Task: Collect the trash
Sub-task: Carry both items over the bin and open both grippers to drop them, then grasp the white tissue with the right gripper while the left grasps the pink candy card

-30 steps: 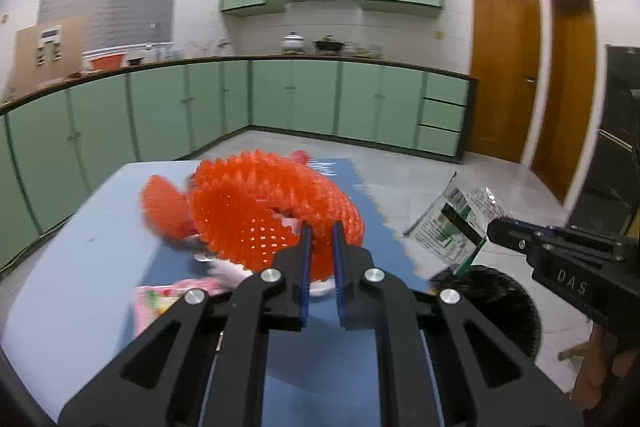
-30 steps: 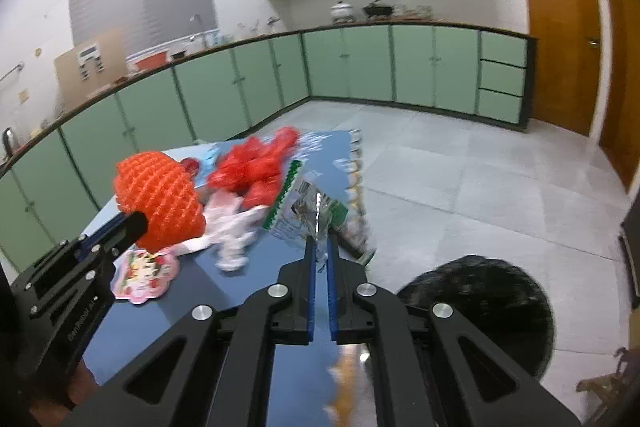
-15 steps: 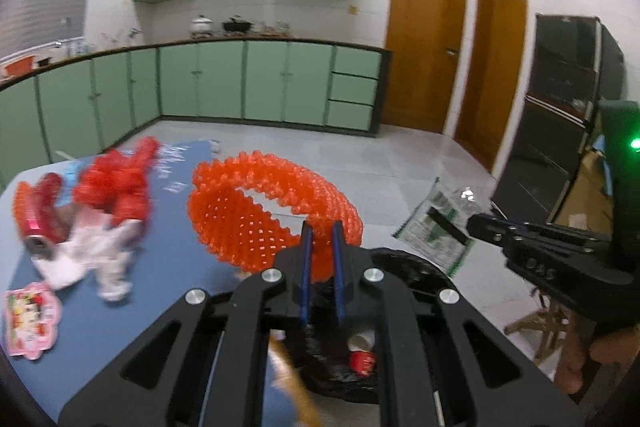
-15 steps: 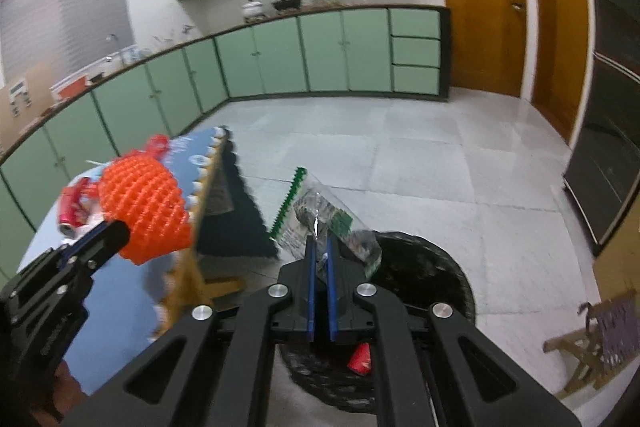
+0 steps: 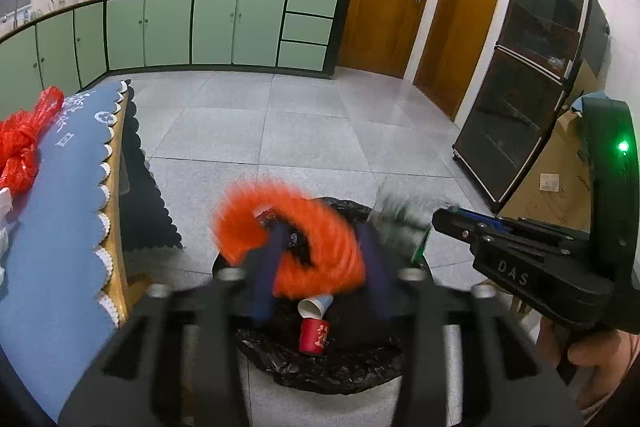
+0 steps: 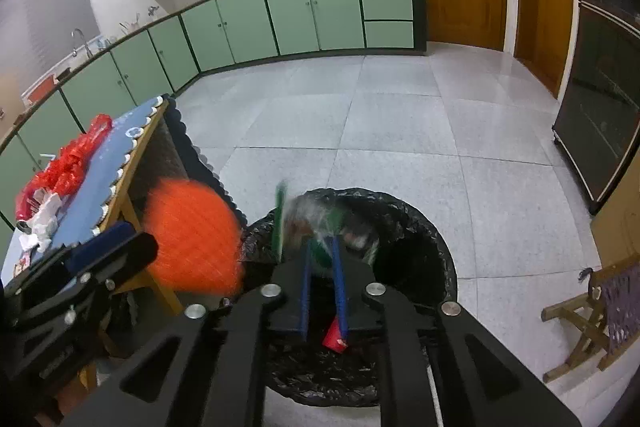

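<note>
Left wrist: orange net (image 5: 312, 239) btwn opening left tool (image 5: 320, 267) blades.

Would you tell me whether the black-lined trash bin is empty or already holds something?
Not empty: the trash bin already holds a red cup and a white paper cup on its liner.

Two grippers: the left gripper (image 5: 320, 263) and the right gripper (image 6: 322, 275), both opening. One orange foam net (image 5: 288, 247). One clear green-edged wrapper (image 6: 316, 223). One bin lined with a black bag (image 6: 424, 227). Two paper cups inside: one red cup (image 5: 314, 335), one white-and-blue cup (image 5: 315, 305). One red plastic bag (image 6: 68, 163) near the blue table's (image 5: 60, 227) far edge.
</note>
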Demonstrator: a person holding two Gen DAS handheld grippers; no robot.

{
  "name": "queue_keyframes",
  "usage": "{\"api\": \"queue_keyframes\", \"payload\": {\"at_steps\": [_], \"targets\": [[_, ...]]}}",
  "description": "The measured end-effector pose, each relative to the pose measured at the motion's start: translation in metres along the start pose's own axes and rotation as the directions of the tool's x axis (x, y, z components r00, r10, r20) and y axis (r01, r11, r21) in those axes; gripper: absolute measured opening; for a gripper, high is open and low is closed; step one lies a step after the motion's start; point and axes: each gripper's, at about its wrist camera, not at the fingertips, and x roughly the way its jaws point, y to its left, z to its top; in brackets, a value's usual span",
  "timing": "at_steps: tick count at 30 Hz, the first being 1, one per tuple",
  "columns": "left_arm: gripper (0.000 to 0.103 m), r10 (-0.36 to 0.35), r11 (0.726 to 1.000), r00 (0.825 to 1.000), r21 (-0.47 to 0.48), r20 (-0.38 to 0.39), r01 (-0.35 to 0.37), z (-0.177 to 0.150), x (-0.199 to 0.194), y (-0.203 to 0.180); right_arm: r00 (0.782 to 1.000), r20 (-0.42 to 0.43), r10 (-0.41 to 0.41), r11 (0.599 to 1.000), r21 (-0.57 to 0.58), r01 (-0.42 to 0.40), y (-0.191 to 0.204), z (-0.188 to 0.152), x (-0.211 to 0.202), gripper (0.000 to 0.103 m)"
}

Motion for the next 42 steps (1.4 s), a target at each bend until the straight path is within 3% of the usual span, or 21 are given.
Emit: {"api": "queue_keyframes", "payload": {"at_steps": [7,9,10,14,16,19,22,26,30,33,35,42], "targets": [[0.046,-0.017,0.997,1.0,-0.073,-0.006,0.016,0.004,-0.016,0.01,1.0,0.022,-0.008,1.0,0.03,0.008,-0.003,0.003,-0.011,0.03],[0.047,-0.011,0.995,1.0,-0.096,0.018,0.013,0.006,-0.036,0.017,0.999,0.033,-0.002,0.999,0.037,0.0,0.0,0.004,-0.016,0.035],[0.048,0.014,0.994,0.999,-0.106,0.029,-0.011,0.008,-0.05,0.021,0.999,0.039,0.0,0.999,0.037,-0.002,0.003,0.006,-0.019,0.038],[0.058,0.085,0.982,0.993,-0.176,0.077,-0.071,0.009,-0.101,0.046,0.996,0.092,0.016,1.0,0.003,-0.016,0.033,0.01,-0.042,0.064],[0.059,0.169,0.972,0.981,-0.178,0.099,-0.15,0.005,-0.131,0.061,0.993,0.111,0.041,0.999,-0.025,-0.038,0.054,0.013,-0.051,0.07],[0.062,0.265,0.95,0.959,-0.198,0.099,-0.242,-0.005,-0.166,0.087,0.986,0.119,0.116,0.991,-0.072,-0.108,0.098,0.015,-0.059,0.079],[0.064,0.392,0.904,0.917,-0.217,0.079,-0.368,-0.02,-0.2,0.121,0.977,0.103,0.184,0.978,-0.121,-0.171,0.147,0.014,-0.059,0.08],[0.065,0.527,0.822,0.849,-0.264,0.02,-0.504,-0.04,-0.234,0.175,0.964,0.045,0.264,0.951,-0.179,-0.252,0.21,0.005,-0.044,0.08],[0.065,0.608,0.744,0.793,-0.316,-0.042,-0.588,-0.055,-0.252,0.224,0.955,-0.017,0.296,0.93,-0.225,-0.292,0.264,-0.008,-0.026,0.08],[0.065,0.629,0.714,0.772,-0.33,-0.085,-0.618,-0.063,-0.256,0.248,0.953,-0.047,0.3,0.918,-0.257,-0.301,0.293,-0.015,-0.015,0.08],[0.065,0.628,0.705,0.771,-0.341,-0.105,-0.621,-0.069,-0.256,0.259,0.953,-0.064,0.297,0.912,-0.275,-0.303,0.306,-0.018,-0.01,0.079],[0.068,0.59,0.722,0.795,-0.348,-0.143,-0.598,-0.085,-0.249,0.275,0.949,-0.128,0.289,0.896,-0.313,-0.315,0.343,-0.017,0.015,0.073]]}}
